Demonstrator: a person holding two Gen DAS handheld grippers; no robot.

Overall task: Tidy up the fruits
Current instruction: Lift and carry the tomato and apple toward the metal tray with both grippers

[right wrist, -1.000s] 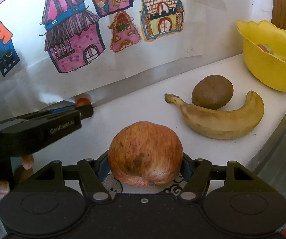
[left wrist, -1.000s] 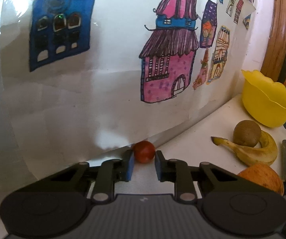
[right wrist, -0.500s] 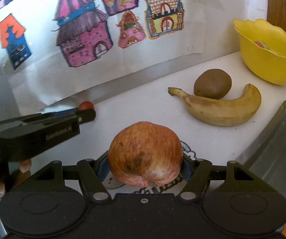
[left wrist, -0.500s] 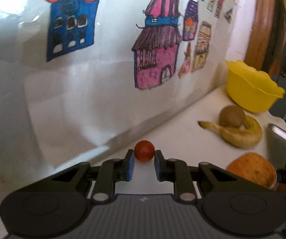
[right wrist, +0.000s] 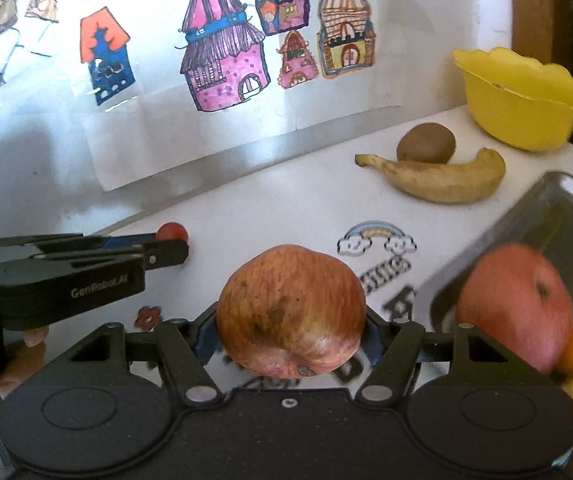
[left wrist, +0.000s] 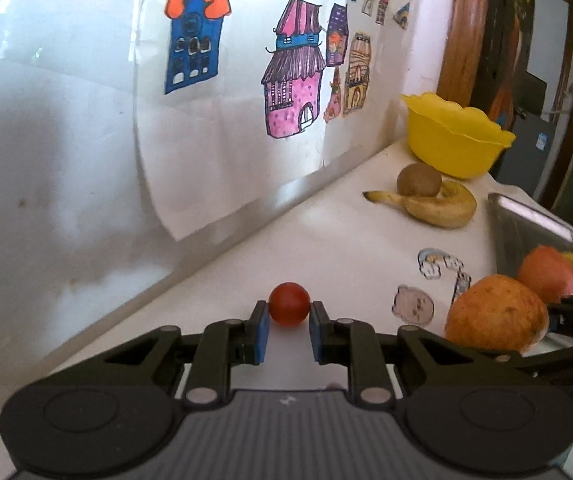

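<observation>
**Apple held, tray lower right of it**

Right gripper (right wrist: 291, 330) clamped on apple (right wrist: 291, 310), frame centre. Metal tray (right wrist: 542, 216) near, lower right; nearer than yellow bowl (right wrist: 520, 114), upper right. Left gripper (left wrist: 285, 322) pinching small red fruit (left wrist: 288, 309).

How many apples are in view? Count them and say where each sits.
2. One apple is clamped in the right tool; a second apple lies in the metal tray. The yellow bowl may hide more.

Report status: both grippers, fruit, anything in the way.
Left gripper shut on tomato. Right gripper shut on apple. Tray near right, path clear.
</observation>
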